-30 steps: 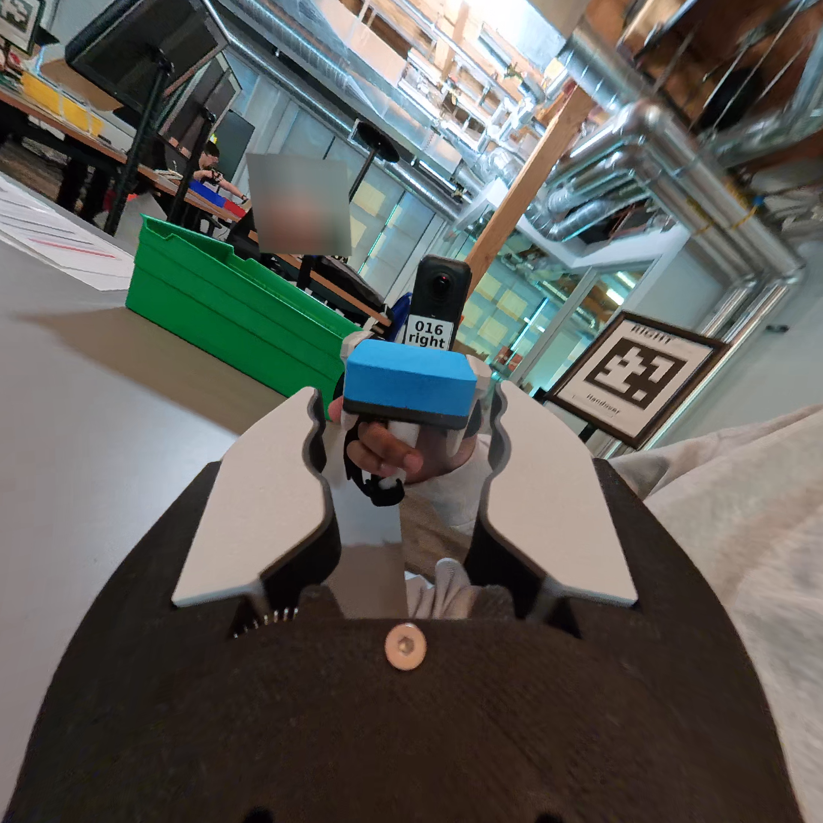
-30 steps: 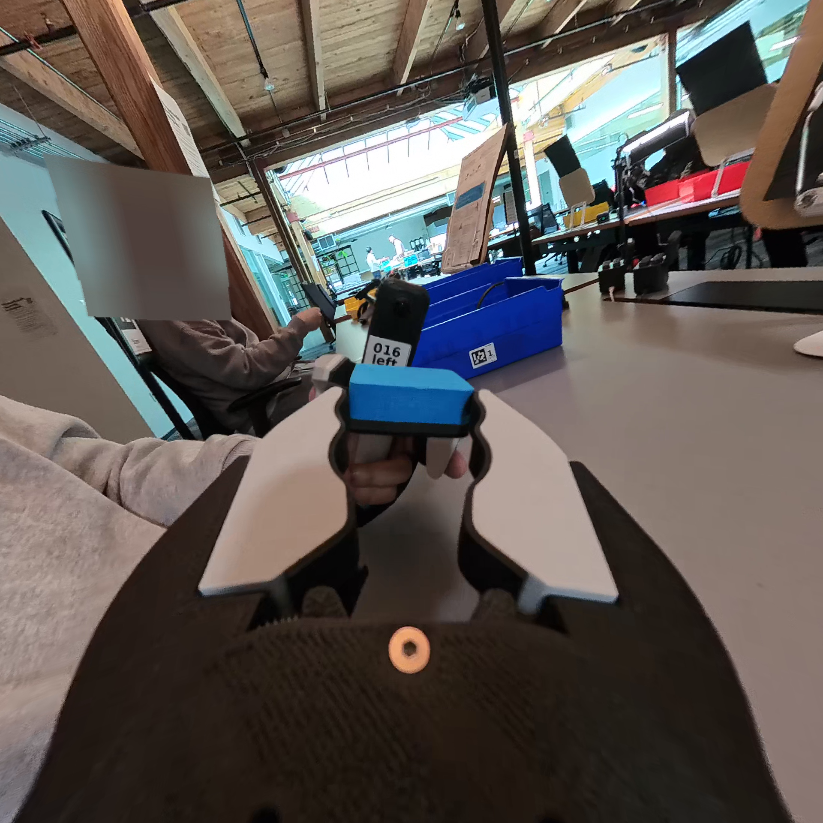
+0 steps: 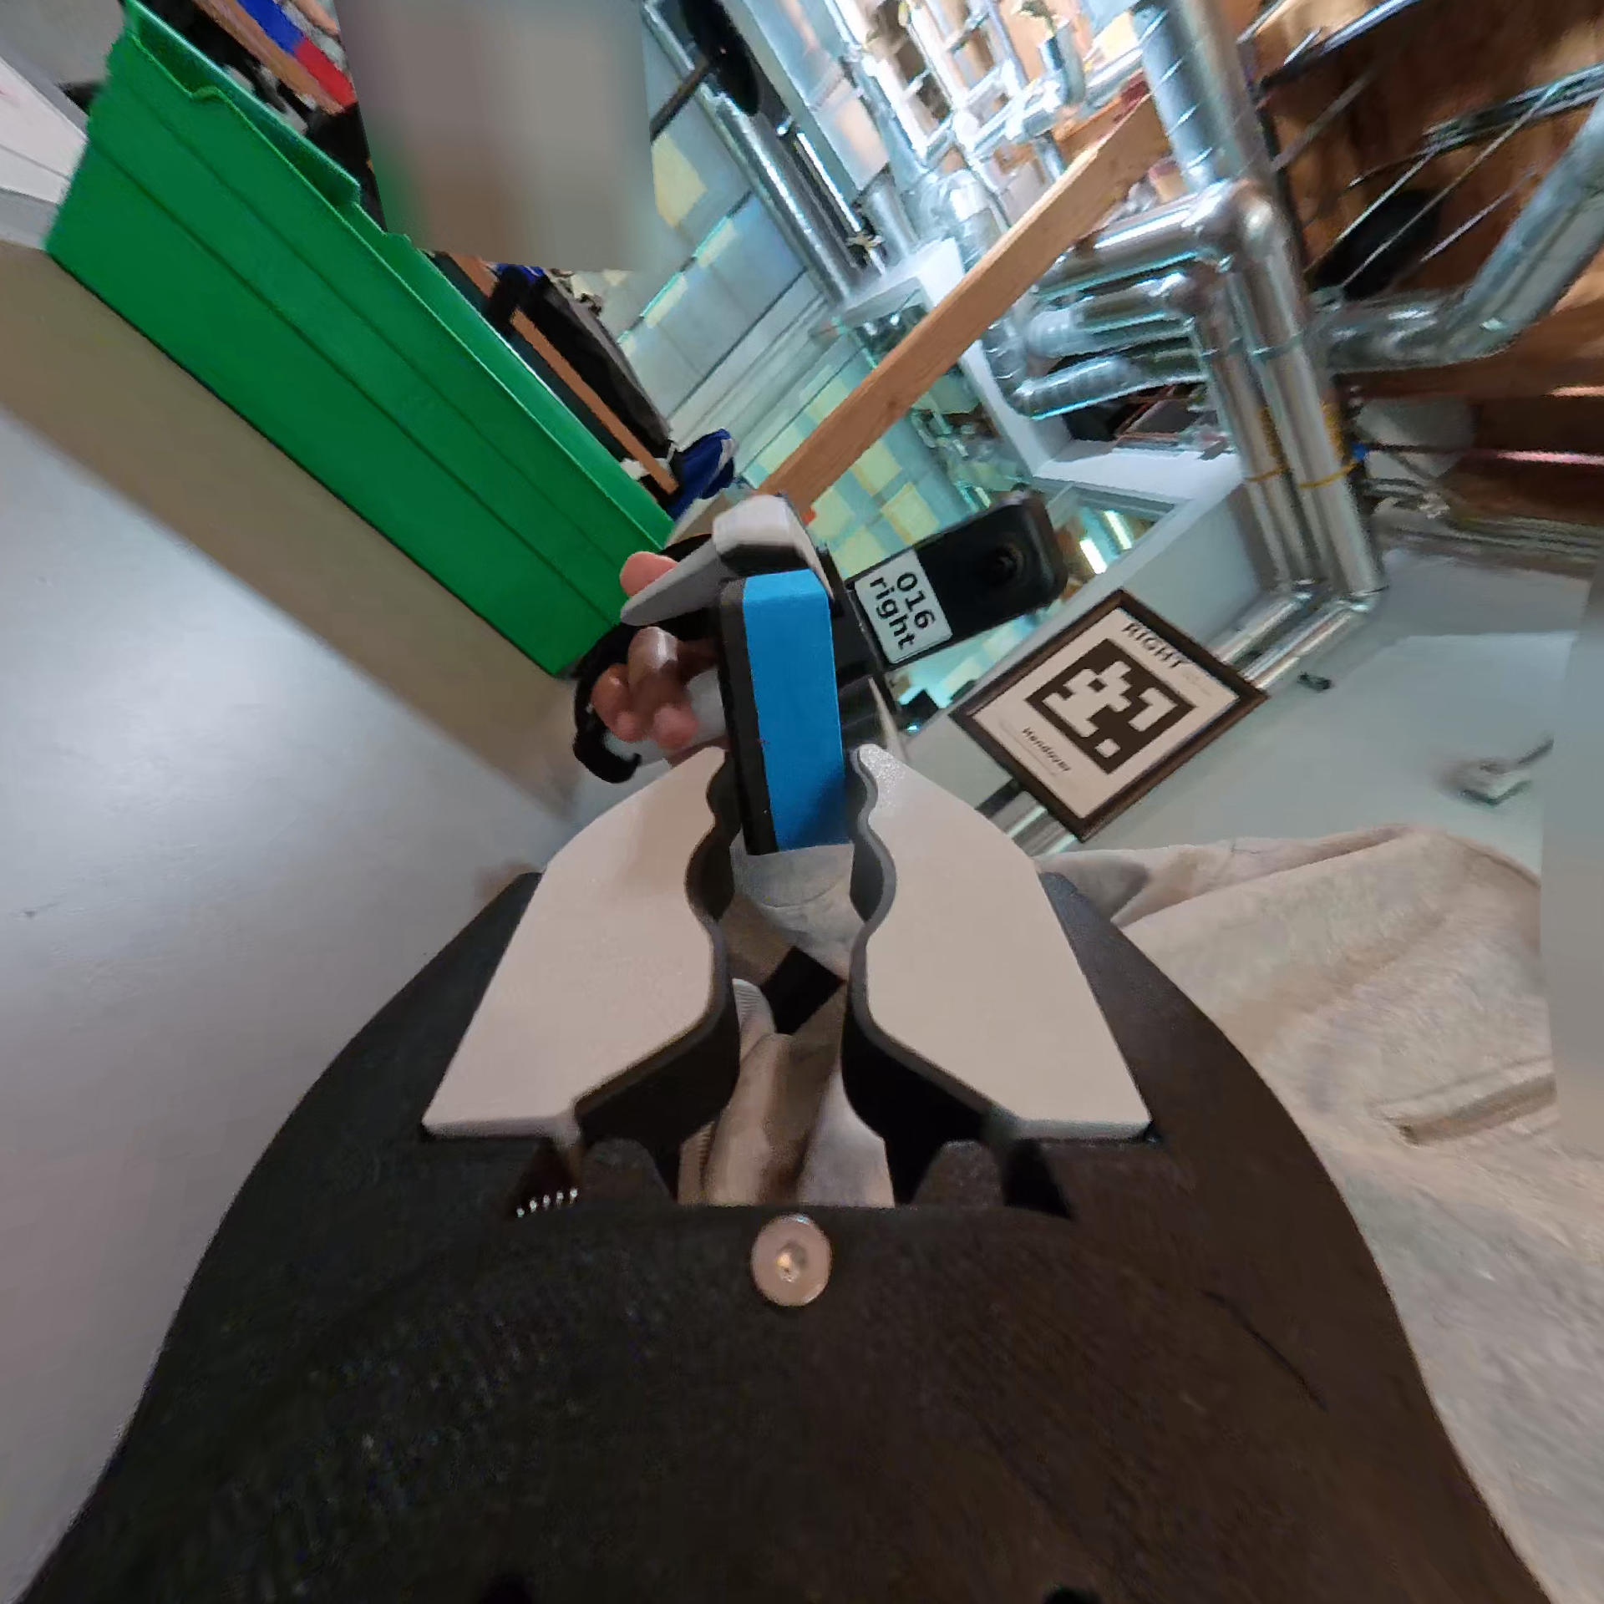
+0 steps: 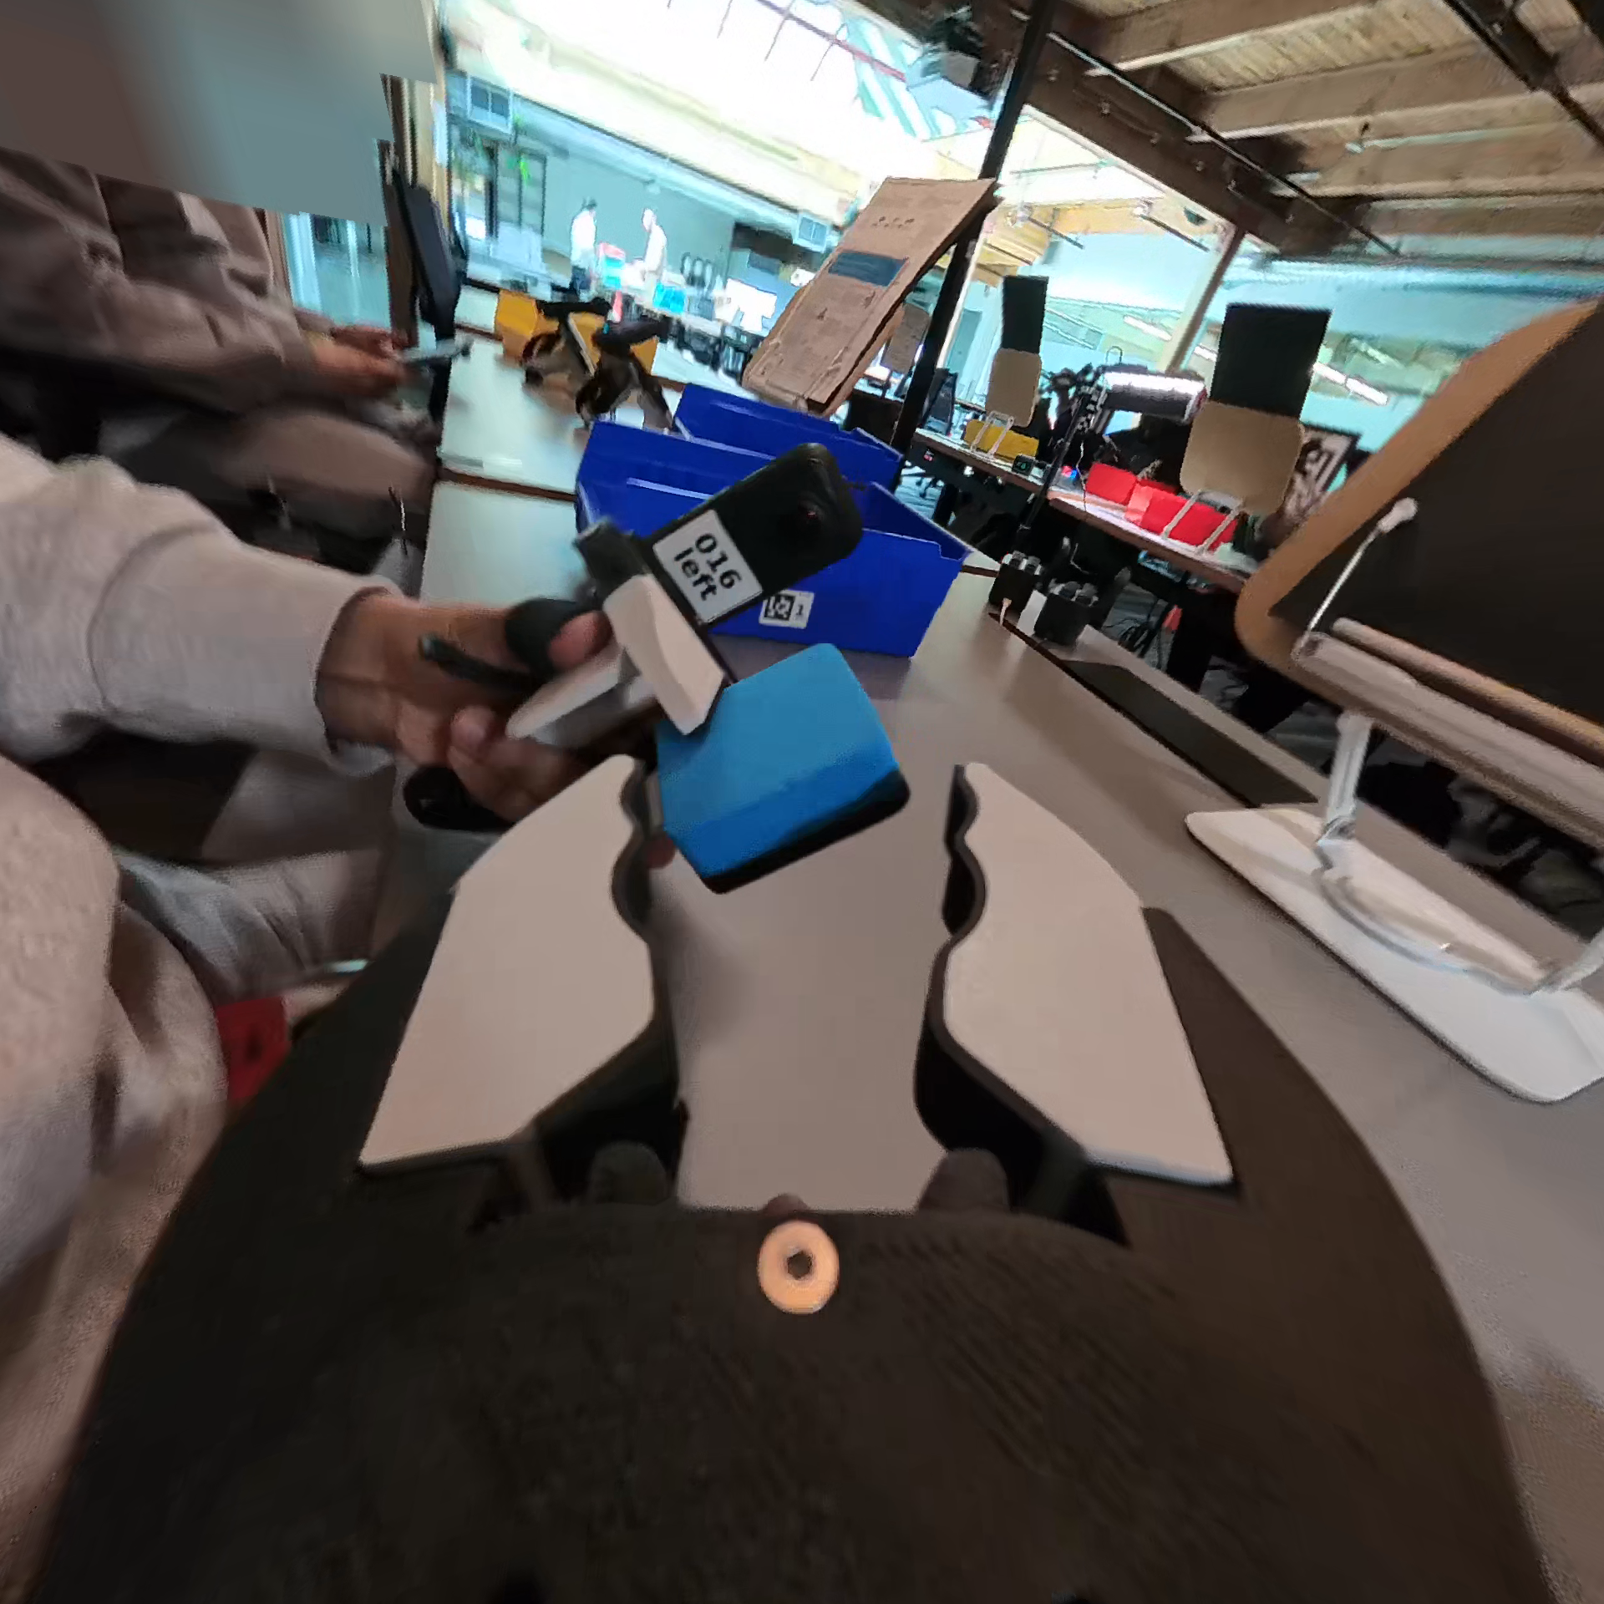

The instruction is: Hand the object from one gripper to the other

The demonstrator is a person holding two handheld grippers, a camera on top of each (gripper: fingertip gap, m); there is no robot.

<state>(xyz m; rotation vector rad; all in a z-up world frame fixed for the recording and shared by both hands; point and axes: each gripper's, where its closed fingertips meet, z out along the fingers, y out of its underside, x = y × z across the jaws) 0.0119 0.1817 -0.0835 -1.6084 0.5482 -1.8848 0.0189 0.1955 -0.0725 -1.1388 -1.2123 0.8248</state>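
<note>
A blue foam eraser point(image 3: 794, 677) with a black base stands on end between the fingertips of my left gripper point(image 3: 794, 781), which is shut on its lower end. In the right wrist view the eraser point(image 4: 764, 755) hangs tilted above the grey table point(image 4: 1085, 781), gripped by a white finger point(image 4: 664, 647) of the left gripper. My right gripper point(image 4: 798, 777) is open wide. Its left fingertip is close beside the eraser and its right fingertip is well apart from it. In the left wrist view a right gripper finger point(image 3: 673, 586) shows behind the eraser's top.
A green bin point(image 3: 330, 347) stands on the table to the left, and a framed marker board point(image 3: 1102, 712) stands behind the eraser. Blue bins point(image 4: 833, 590) sit farther along the table. A white monitor stand point(image 4: 1389, 937) is at the right. A grey-sleeved arm point(image 4: 174, 608) holds the left gripper. Left and right tips are no more than a few centimetres apart.
The right gripper was shut on the eraser and has opened. The left gripper was open around it and has shut on it. The eraser has turned from flat to on end.
</note>
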